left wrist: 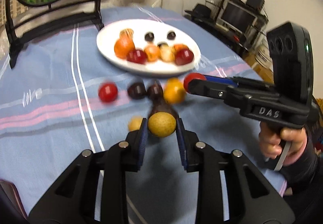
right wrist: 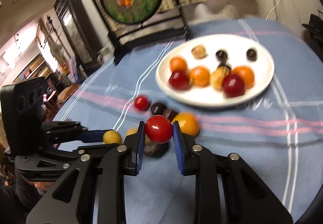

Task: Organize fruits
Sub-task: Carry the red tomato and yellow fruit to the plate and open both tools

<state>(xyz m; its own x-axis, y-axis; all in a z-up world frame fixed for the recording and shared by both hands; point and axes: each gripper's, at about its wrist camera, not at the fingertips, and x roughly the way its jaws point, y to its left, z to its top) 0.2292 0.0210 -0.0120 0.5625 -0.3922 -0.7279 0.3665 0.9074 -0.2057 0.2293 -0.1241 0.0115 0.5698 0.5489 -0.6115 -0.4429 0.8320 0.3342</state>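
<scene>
Carrying both loads level to the white plate, left gripper clamped on the yellow-brown fruit, right gripper pinching the red tomato, both lifted above the tablecloth, setting down gently to avoid rolling.

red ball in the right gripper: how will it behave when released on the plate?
The red ball looks round and glossy, so it will probably roll once the right gripper opens. The white plate looks shallow; its rim or neighbouring fruit may stop it.

A blue striped tablecloth covers the table, carrying a white plate, loose fruits and a framed screen near its far edge.
</scene>
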